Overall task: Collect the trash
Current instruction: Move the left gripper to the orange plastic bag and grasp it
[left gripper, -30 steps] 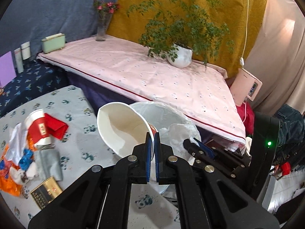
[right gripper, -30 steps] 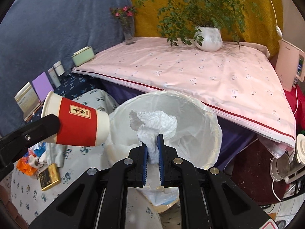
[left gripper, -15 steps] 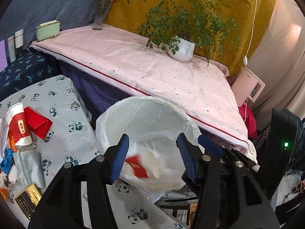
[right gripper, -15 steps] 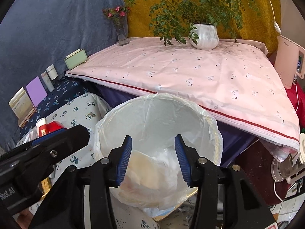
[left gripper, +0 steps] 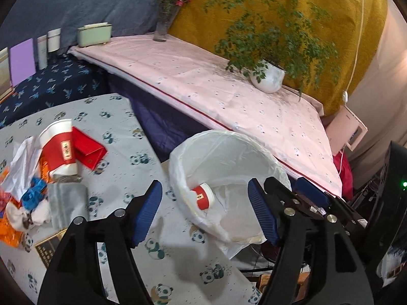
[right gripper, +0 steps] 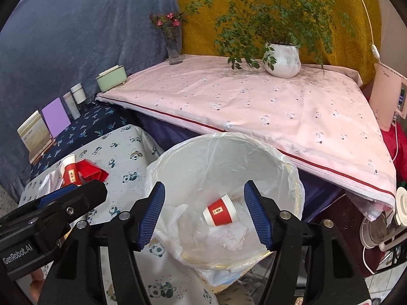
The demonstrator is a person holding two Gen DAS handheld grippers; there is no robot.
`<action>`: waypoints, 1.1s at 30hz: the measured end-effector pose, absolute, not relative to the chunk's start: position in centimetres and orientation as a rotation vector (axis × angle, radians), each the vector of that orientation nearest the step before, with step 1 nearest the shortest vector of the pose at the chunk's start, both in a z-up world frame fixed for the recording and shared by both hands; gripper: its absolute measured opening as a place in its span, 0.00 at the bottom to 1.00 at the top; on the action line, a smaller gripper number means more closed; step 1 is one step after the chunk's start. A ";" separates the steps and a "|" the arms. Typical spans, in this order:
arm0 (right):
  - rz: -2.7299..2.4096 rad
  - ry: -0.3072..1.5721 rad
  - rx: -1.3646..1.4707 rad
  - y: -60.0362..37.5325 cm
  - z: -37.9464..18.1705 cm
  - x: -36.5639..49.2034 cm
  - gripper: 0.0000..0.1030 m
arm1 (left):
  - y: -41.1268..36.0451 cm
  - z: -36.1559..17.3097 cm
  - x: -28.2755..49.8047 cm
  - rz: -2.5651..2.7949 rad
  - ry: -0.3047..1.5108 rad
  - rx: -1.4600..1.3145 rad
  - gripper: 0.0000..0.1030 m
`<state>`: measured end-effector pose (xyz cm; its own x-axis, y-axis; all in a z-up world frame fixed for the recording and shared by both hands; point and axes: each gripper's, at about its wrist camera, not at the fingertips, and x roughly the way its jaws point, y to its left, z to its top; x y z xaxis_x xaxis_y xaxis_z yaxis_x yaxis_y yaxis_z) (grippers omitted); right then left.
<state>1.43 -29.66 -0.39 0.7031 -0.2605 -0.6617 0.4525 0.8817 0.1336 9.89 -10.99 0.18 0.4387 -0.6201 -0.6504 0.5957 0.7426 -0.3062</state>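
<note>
Lying in bin (right gripper: 292, 178), cup (right gripper: 220, 211) beneath opening right tool (right gripper: 203, 218)

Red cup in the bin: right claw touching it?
Apart. The right wrist view shows the red cup lying down inside the bin liner, clear of both opening pads of the empty right claw.

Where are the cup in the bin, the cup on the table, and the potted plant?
Cup in the bin (right gripper: 220, 210): right wrist view, red band.
Cup on the table (left gripper: 60, 150): left wrist view, red band.
Potted plant (right gripper: 282, 59): right wrist view, white pot.
</note>
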 end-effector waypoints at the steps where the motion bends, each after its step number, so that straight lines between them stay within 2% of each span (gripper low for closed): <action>1: -0.399 0.684 0.293 -29.3 -0.3 1.4 0.63 | -10.3 0.1 10.0 -0.738 0.823 -0.041 0.66; 15: -0.292 0.701 0.232 -23.0 0.0 2.5 0.64 | -0.9 -0.5 10.3 -0.499 0.816 -0.069 0.68; 23: -0.201 0.732 0.186 -18.1 -0.4 3.4 0.65 | 5.4 -0.8 10.6 -0.341 0.805 -0.094 0.84; 33: -0.090 0.797 0.146 -12.0 -2.3 4.6 0.69 | 13.0 -2.9 11.6 -0.128 0.846 -0.115 0.86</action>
